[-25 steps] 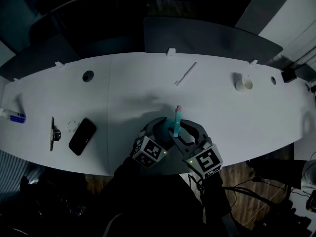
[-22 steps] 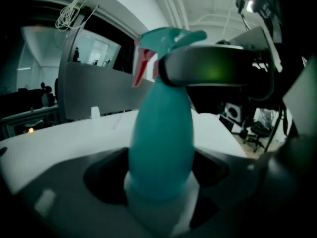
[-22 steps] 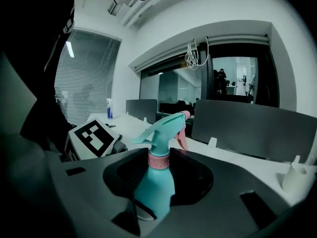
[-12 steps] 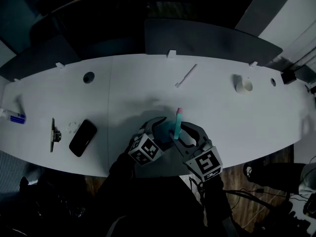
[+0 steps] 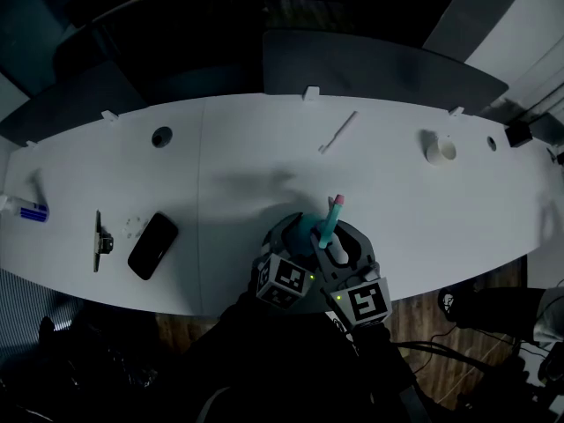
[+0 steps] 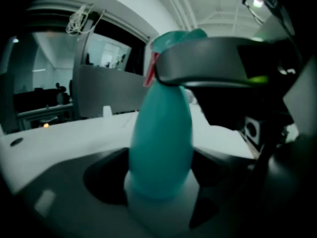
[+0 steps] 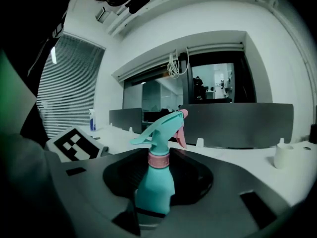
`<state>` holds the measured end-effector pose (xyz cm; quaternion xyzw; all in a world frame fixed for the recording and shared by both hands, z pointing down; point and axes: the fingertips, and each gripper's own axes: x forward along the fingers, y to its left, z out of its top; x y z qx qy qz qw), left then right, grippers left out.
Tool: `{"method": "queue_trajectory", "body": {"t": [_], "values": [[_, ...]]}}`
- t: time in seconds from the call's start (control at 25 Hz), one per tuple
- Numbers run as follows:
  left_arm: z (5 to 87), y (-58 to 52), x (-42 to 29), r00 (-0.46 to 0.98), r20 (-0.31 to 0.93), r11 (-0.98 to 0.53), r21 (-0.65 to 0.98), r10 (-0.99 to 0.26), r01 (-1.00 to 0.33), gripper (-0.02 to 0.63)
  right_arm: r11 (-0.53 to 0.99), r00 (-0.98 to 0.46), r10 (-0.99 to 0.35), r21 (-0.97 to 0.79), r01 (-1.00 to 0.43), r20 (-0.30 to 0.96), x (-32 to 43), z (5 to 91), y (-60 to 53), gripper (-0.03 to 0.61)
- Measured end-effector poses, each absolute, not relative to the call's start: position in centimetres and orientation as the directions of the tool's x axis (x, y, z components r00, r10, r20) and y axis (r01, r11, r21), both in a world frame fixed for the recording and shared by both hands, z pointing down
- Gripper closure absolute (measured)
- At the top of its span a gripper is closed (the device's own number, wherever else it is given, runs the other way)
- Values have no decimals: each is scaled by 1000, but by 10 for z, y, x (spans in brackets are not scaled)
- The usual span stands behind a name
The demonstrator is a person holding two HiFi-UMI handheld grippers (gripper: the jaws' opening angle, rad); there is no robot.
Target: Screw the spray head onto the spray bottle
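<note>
A teal spray bottle [image 5: 307, 230] with its teal spray head [image 5: 330, 220], pink nozzle and pink collar [image 7: 159, 159] is held over the table's front edge, leaning right. My left gripper [image 5: 298, 238] is shut on the wide body [image 6: 161, 148]; its jaws have just been closing slightly on it. My right gripper [image 5: 335, 247] is shut on the bottle just below the collar [image 7: 154, 190]. In the left gripper view a right finger [image 6: 208, 61] crosses the neck. The bottle's base is hidden.
On the white table [image 5: 441, 210] lie a black phone [image 5: 152, 244] and a thin flat bar [image 5: 97, 241] at the left. A white stick [image 5: 338, 131] and a white cup [image 5: 437, 150] sit further back. A small blue-capped bottle [image 5: 26, 210] is at the far left.
Both grippers have turned while staying in place, and their marker cubes now sit closer together. The bottle's top leans further to the right.
</note>
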<state>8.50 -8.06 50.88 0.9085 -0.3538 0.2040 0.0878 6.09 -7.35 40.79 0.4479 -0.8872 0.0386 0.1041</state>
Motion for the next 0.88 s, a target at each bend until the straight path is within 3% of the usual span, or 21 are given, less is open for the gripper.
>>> {"method": "queue_trajectory", "body": {"t": [0.08,0.2,0.32,0.48,0.56,0.64,0.88], "values": [[509,-81,83,614,431,-671,25,-662,-741,222,573,-558,-803,14,-819,210,60,407,-73,440],[511,-78,84,677,428,-736,40,-598,-676,219,607,-595,-771,-18,-794,227,60,409,-73,440],[508,-75,84,808,409,-884,8,-424,-467,190,674,-662,-707,-48,-737,250,58,410,-71,440],[506,-66,99,908,415,-990,99,-53,-103,192,763,-741,-605,-53,-644,291,53,409,-68,440],[504,-63,101,914,405,-992,116,10,-41,196,785,-761,-574,-61,-616,301,53,409,-69,440],[502,-66,101,921,386,-989,103,-56,-104,202,779,-755,-591,-40,-625,284,54,408,-70,440],[499,-82,95,801,342,-838,64,-492,-542,207,593,-579,-788,4,-805,210,61,408,-67,440]]}}
